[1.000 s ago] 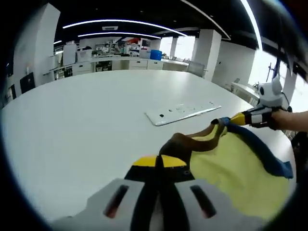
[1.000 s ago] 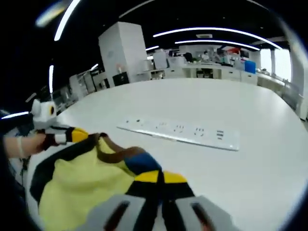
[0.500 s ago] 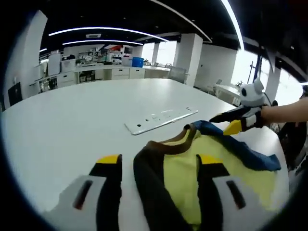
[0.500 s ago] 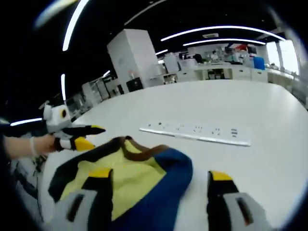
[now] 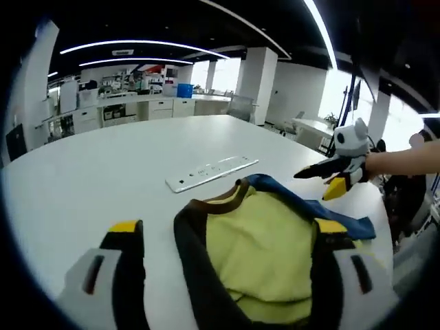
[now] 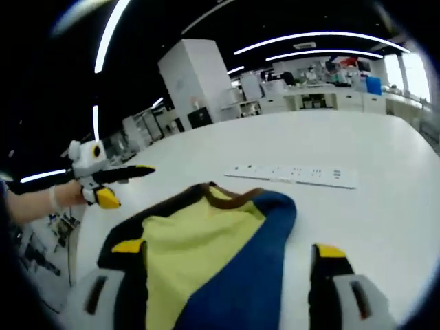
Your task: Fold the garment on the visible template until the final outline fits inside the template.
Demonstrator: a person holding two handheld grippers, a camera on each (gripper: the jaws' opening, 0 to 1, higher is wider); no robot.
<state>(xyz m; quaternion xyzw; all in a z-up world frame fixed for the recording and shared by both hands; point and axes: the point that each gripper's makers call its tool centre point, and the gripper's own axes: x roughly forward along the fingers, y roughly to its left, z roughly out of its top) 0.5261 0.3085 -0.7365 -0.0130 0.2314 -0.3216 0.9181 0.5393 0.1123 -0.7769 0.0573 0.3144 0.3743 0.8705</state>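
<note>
A yellow garment (image 5: 265, 240) with a brown collar (image 5: 220, 199) and a blue sleeve (image 5: 302, 204) lies on the white table (image 5: 96, 158). My left gripper (image 5: 227, 228) hangs open above it, one jaw on each side of the cloth and nothing held. In the right gripper view the same garment (image 6: 185, 237) shows its blue part (image 6: 258, 275) nearest the camera. My right gripper (image 6: 228, 249) is open over it too. Each gripper appears in the other's view, held by a hand and off the cloth: the right gripper (image 5: 328, 177) and the left gripper (image 6: 113, 184), both open.
A long white power strip (image 5: 212, 172) lies on the table just beyond the collar, and it shows again as the power strip (image 6: 295, 174). Bare white table (image 6: 371, 144) stretches beyond it. Office desks, pillars and ceiling lights stand far behind.
Both grippers were shut on the garment's edges one second ago. They have opened, let go and drawn back. The garment now rests flat on the table.
</note>
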